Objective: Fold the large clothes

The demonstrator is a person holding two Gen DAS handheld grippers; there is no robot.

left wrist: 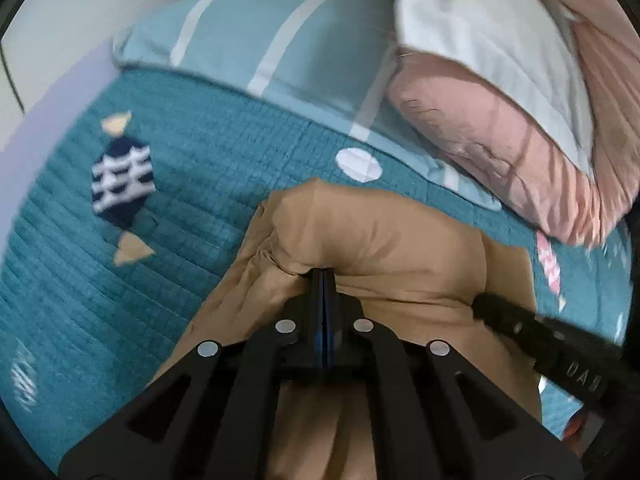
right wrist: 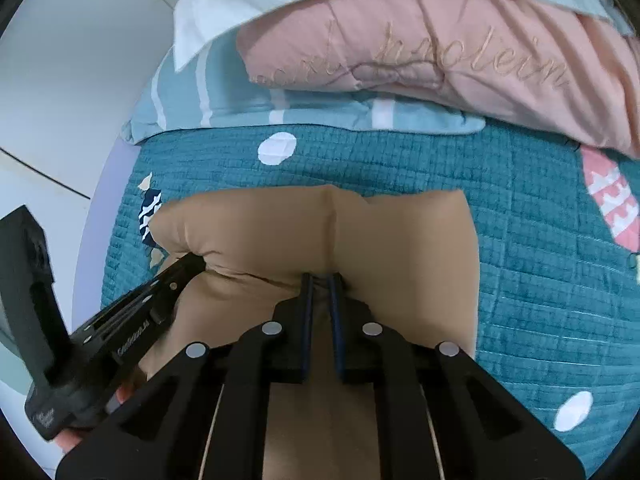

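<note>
A tan garment lies on the teal quilted bedspread, with its near edge lifted into a rolled fold. My left gripper is shut on that fold at its left part. In the right wrist view the tan garment fills the middle, and my right gripper is shut on a bunch of its fabric, with a narrow gap between the jaws. The left gripper shows there pinching the fold's left end. The right gripper shows at the right in the left wrist view.
A light blue striped pillow and a pink quilt with a white side lie at the head of the bed. The pink quilt bears embroidered writing. A white wall borders the bed on the left.
</note>
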